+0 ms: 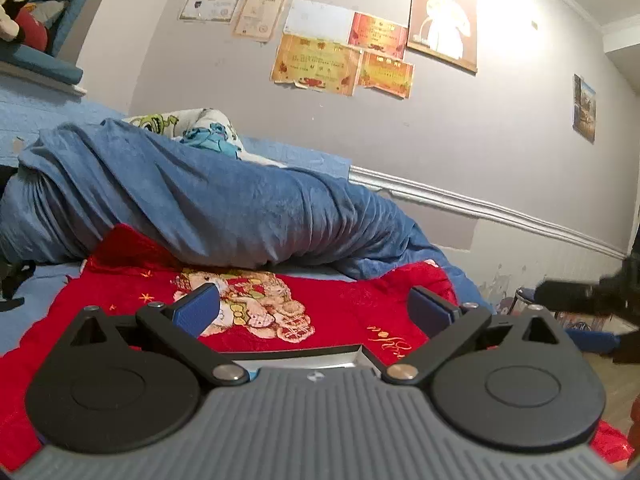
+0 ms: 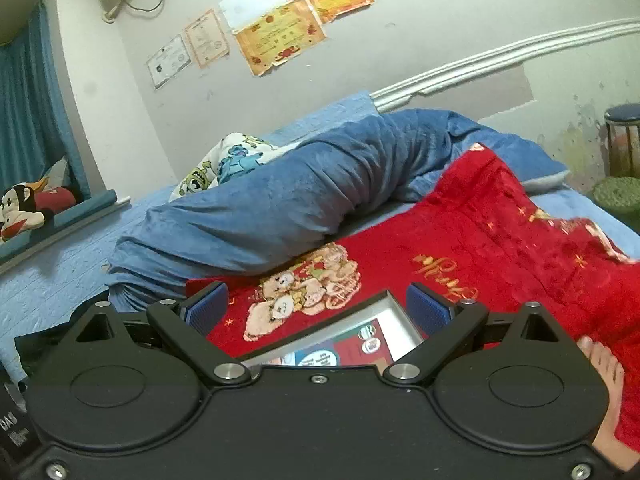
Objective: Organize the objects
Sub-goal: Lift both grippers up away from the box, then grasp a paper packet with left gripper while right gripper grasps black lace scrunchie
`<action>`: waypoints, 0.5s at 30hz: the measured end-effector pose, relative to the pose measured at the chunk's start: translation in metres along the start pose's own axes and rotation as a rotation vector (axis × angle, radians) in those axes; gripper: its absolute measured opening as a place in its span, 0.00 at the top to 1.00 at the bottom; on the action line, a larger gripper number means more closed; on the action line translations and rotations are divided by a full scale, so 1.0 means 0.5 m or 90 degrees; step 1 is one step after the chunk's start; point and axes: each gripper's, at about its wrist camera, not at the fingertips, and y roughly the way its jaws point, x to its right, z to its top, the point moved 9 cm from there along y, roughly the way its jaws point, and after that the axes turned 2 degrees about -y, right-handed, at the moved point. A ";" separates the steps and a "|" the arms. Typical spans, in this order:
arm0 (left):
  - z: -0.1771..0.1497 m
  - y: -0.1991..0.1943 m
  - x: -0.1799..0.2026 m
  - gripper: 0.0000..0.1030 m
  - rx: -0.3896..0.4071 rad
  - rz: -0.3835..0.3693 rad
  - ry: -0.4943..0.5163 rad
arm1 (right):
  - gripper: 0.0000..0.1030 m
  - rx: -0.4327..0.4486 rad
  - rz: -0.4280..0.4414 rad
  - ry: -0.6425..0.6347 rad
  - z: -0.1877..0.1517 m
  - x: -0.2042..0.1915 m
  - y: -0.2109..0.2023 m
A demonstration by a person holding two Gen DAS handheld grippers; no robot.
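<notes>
On your far left, in the left wrist view, a stuffed toy [image 1: 16,12] sits on the window ledge [image 1: 44,68] beside a teal curtain. Next comes the bed: a rolled blue blanket [image 1: 192,204] lies across it, with a cartoon-print pillow [image 1: 200,128] showing behind its top edge. In front of the roll, a red blanket [image 1: 332,312] with an embroidered bear motif is spread flat, touching the foot of the blue roll.

Your left gripper [image 1: 316,312] hangs over that red blanket with its jaws wide apart and nothing between the blue pads [image 1: 198,312]. Just below the pads, the silver edge of a flat object [image 1: 304,356] shows against the gripper body; you cannot tell from this view what it is. Certificates [image 1: 316,60] are taped to the grey wall above. At the right edge, a dark blurred shape [image 1: 592,296] cuts in; it is too blurred to identify.

In the right wrist view, your right gripper [image 2: 316,312] likewise stands with jaws spread and the pads clear of everything. A silver-rimmed tablet [image 2: 360,340] with a lit screen lies on the red blanket [image 2: 500,220], under and between the fingers, untouched by either pad. To the right, bare toes [image 2: 600,364] rest against the blanket's edge. Further right, a stool [image 2: 622,140] stands by the wall.
</notes>
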 end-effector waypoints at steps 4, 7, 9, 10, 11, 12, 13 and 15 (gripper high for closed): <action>-0.020 -0.010 0.008 0.00 -0.008 -0.004 0.019 | 0.07 -0.006 -0.010 0.013 -0.019 0.023 -0.009; -0.067 -0.018 0.010 0.00 -0.030 -0.009 0.016 | 0.07 -0.012 -0.015 0.022 -0.041 0.041 0.004; -0.111 -0.016 0.014 0.01 -0.047 -0.009 0.016 | 0.07 -0.021 -0.013 0.024 -0.063 0.050 0.025; -0.133 -0.011 0.019 0.01 -0.058 -0.008 0.023 | 0.07 -0.029 -0.011 0.022 -0.077 0.054 0.035; -0.152 -0.008 0.026 0.03 -0.068 -0.008 0.031 | 0.07 -0.037 -0.010 0.019 -0.095 0.058 0.046; -0.171 -0.003 0.034 0.03 -0.079 -0.009 0.036 | 0.07 -0.046 -0.010 0.015 -0.113 0.062 0.057; -0.189 0.000 0.042 0.03 -0.088 -0.015 0.041 | 0.07 -0.056 -0.011 0.010 -0.132 0.067 0.070; -0.226 0.006 0.059 0.03 -0.107 -0.025 0.050 | 0.07 -0.075 -0.013 0.003 -0.168 0.078 0.094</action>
